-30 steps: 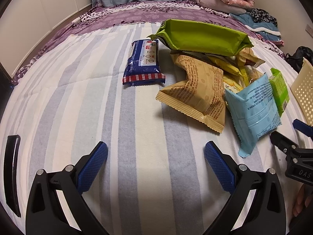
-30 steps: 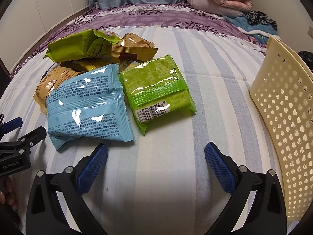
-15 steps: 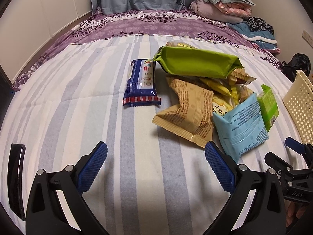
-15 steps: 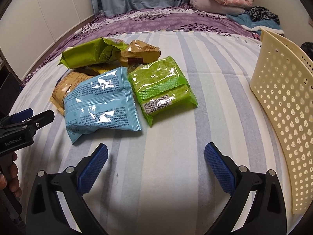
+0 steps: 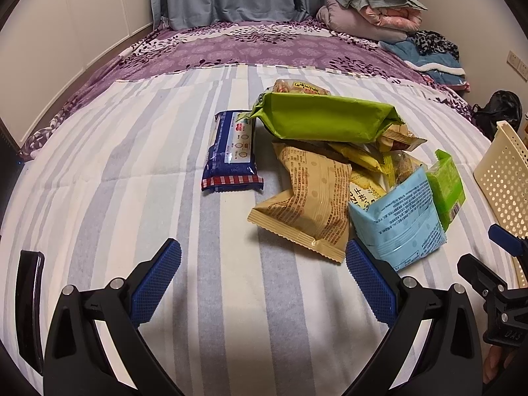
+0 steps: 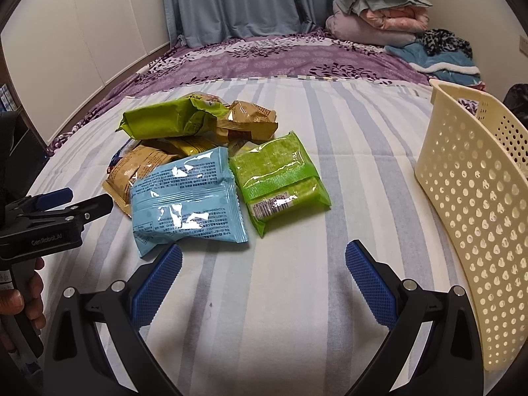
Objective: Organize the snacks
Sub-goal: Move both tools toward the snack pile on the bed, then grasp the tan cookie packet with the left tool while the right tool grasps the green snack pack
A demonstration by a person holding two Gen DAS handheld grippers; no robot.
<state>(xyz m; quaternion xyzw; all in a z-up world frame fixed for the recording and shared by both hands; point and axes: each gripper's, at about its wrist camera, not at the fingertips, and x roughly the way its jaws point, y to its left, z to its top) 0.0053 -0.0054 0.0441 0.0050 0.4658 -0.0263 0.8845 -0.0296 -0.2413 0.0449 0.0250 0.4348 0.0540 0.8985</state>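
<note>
Right wrist: basket [image 6: 475,204] cut off; yellow packets [image 6: 193,145] half buried.

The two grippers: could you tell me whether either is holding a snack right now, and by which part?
Nothing is held. The left gripper and right gripper are both open over the bare striped sheet.
</note>
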